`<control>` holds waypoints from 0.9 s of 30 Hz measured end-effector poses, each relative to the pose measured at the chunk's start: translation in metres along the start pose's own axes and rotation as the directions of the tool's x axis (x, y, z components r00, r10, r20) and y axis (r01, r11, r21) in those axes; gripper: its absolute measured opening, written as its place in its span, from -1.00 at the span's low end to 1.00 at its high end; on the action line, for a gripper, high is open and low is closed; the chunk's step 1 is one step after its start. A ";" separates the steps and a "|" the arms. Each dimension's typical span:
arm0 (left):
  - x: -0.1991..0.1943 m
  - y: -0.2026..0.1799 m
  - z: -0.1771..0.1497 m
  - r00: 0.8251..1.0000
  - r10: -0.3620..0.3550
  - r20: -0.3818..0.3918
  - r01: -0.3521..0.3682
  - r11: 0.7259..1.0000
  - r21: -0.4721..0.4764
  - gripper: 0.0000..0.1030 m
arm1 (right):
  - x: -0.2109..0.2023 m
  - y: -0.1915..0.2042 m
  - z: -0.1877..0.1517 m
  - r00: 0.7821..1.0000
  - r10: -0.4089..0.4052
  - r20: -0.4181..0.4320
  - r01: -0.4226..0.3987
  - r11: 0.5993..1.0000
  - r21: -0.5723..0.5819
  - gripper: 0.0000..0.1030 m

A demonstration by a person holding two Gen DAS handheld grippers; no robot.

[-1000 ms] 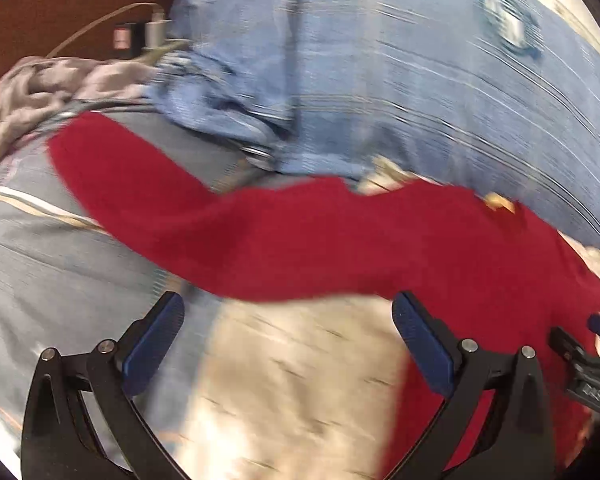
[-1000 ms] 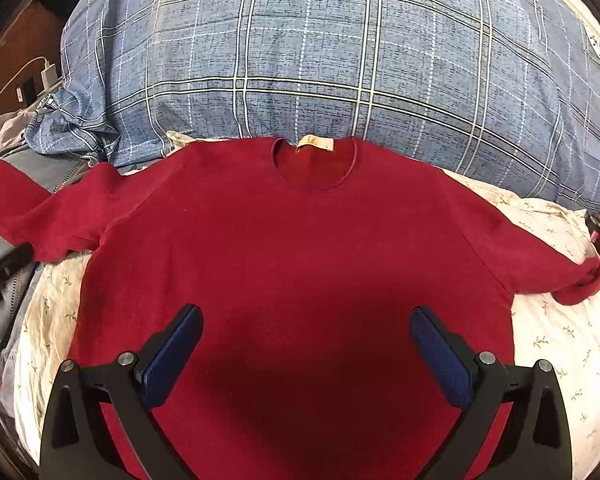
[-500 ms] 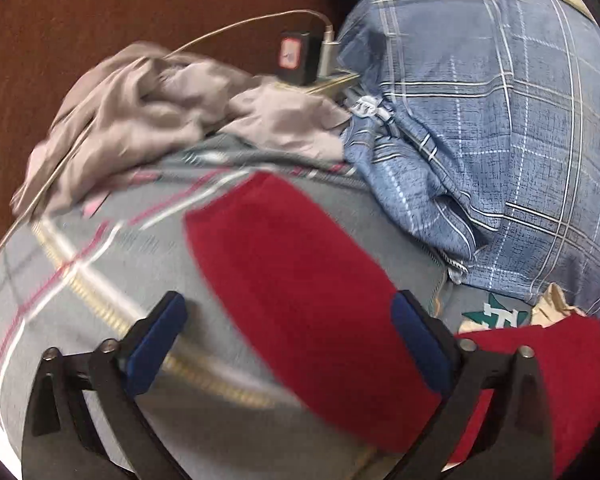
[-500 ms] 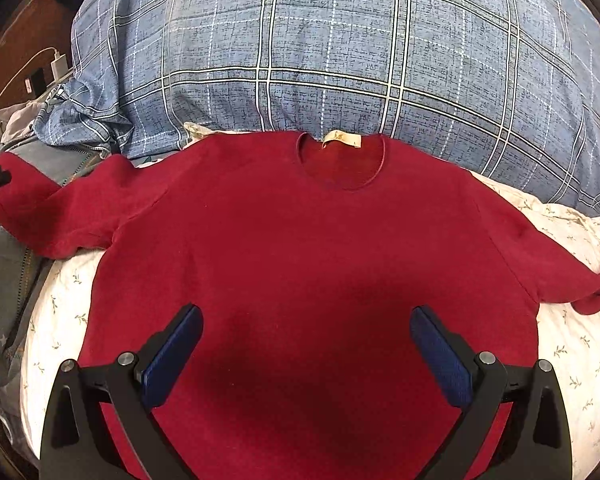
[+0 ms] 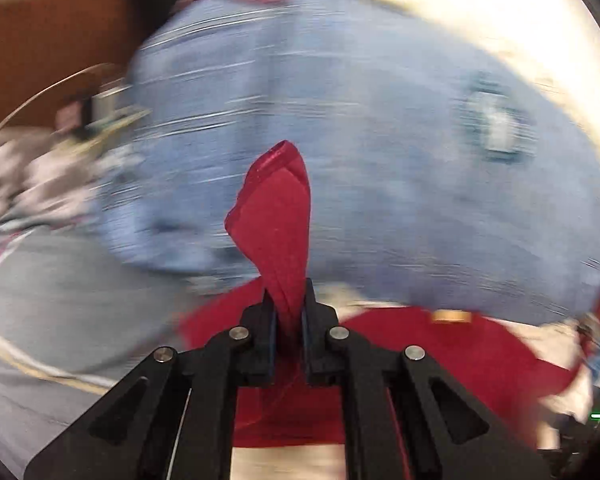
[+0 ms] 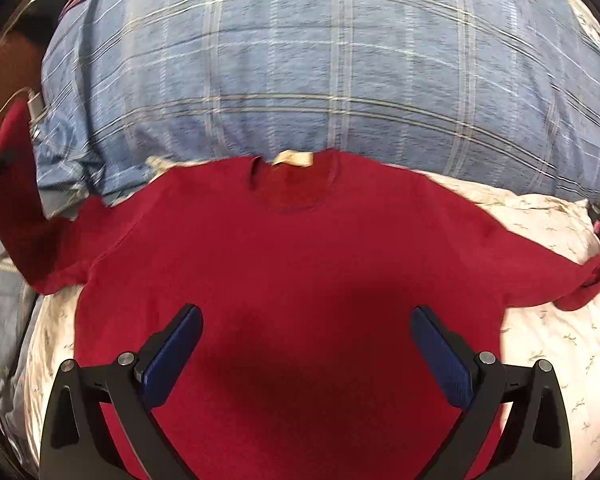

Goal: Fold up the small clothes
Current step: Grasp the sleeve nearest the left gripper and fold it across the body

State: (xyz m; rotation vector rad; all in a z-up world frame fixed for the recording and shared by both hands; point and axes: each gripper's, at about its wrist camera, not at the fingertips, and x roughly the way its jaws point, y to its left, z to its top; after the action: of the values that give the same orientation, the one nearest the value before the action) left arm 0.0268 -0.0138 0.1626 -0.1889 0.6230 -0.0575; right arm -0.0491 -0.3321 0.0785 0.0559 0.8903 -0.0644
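Observation:
A dark red long-sleeved shirt (image 6: 292, 260) lies flat on the bed, with its neck label (image 6: 292, 158) at the far side. My left gripper (image 5: 288, 304) is closing tight on the shirt's left sleeve (image 5: 276, 216). Its pads press the cloth, and the cuff sticks up beyond the fingers. In the right wrist view that sleeve (image 6: 16, 184) rises off the bed at the left edge. My right gripper (image 6: 305, 312) hovers open over the middle of the shirt's body with nothing between its fingers. The right sleeve (image 6: 588, 280) lies bunched at the far right.
A big blue plaid pillow (image 6: 320, 72) lies just beyond the collar. The shirt rests on a white floral sheet (image 6: 552, 320). A grey striped blanket (image 5: 60, 300) and crumpled cloth lie to the left. A charger with its cable (image 6: 34, 100) sits beside the pillow.
My left gripper went from wide open over the left sleeve to shut on it and lifted it. The right gripper stayed open and drifted slightly nearer the shirt.

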 end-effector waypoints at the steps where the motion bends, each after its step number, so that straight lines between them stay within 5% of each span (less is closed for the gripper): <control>1: 0.001 -0.024 0.001 0.999 -0.049 -0.002 0.049 0.999 0.022 -0.87 | -0.002 -0.007 0.002 1.000 -0.007 0.004 0.007 1.000 0.016 0.99; 5: 0.015 -0.123 -0.015 0.971 -0.226 -0.076 0.233 0.968 0.094 -0.87 | -0.007 -0.043 0.002 0.999 -0.035 0.008 0.034 0.995 0.089 0.99; 12: 0.083 -0.199 -0.083 0.912 -0.282 -0.297 0.326 0.939 0.112 -0.84 | -0.011 -0.090 -0.005 0.999 -0.048 -0.018 0.050 0.982 0.183 0.99; 14: 0.090 -0.200 -0.098 0.892 -0.282 -0.354 0.338 0.935 0.107 -0.66 | -0.012 -0.097 -0.006 0.999 -0.039 -0.016 0.041 0.979 0.201 0.99; 16: 0.081 -0.190 -0.102 0.884 -0.280 -0.374 0.338 0.936 0.100 -0.04 | -0.014 -0.103 -0.004 1.000 -0.009 -0.005 0.010 0.976 0.218 0.99; 18: 0.060 -0.170 -0.093 0.896 -0.307 -0.321 0.353 0.931 0.093 0.26 | -0.011 -0.104 0.000 0.999 0.045 -0.005 -0.043 0.973 0.225 0.99; 20: 0.037 -0.148 -0.082 0.930 -0.278 -0.242 0.312 0.943 0.114 0.54 | -0.007 -0.101 0.007 0.996 0.093 0.006 -0.092 0.970 0.224 0.98; 23: 0.018 -0.109 -0.073 0.978 -0.137 -0.157 0.160 0.976 0.149 0.57 | 0.002 -0.083 0.020 0.994 0.106 0.020 -0.108 0.982 0.158 0.89; 27: 0.017 -0.053 -0.076 0.989 0.007 -0.147 0.013 0.991 0.135 0.57 | 0.027 -0.067 0.035 0.994 0.091 -0.055 -0.085 0.990 0.116 0.70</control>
State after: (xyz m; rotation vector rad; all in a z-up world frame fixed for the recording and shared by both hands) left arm -0.0040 -0.0795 0.1024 -0.0539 0.7637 -0.1169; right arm -0.0105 -0.4025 0.0783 0.2038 0.9430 -0.0309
